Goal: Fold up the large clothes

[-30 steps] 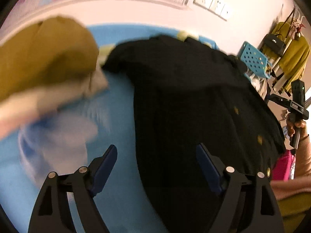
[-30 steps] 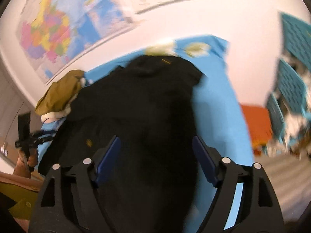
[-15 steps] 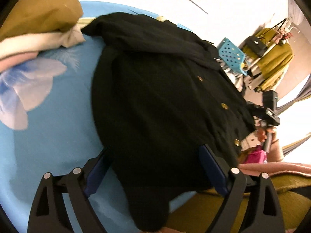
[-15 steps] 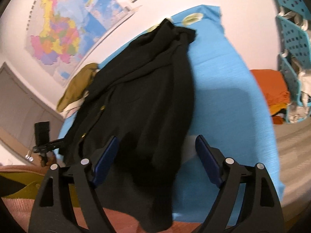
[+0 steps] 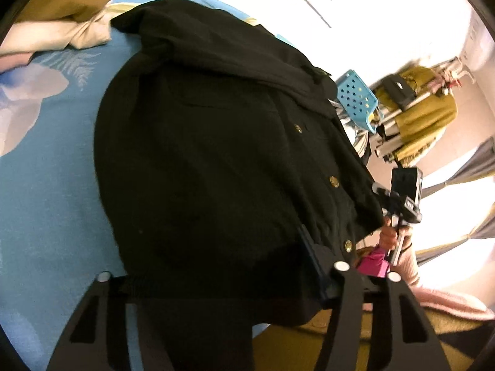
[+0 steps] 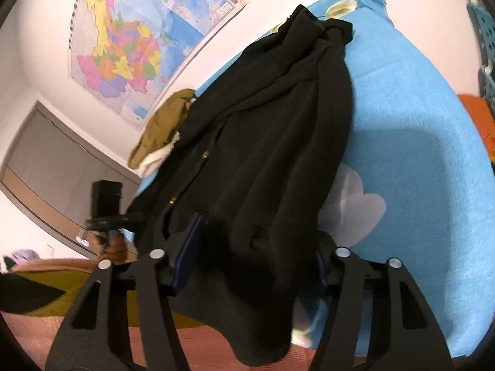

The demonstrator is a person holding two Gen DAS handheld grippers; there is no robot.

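Note:
A large black coat with gold buttons lies spread along the blue bed; it also shows in the right wrist view. My left gripper is wide open, its jaws straddling the coat's near hem, the fabric covering the left finger. My right gripper is wide open too, with the hem draped between and over its fingers. Neither jaw is closed on the cloth. The other gripper shows in each view, at the right and at the left.
A pile of folded olive, cream and pink clothes lies at the bed's far left, also seen in the right wrist view. A blue basket and a rack of hanging clothes stand beyond the bed. Wall maps hang behind.
Both grippers have drawn back toward the near end of the coat and dropped lower, so the hem now lies between their open jaws.

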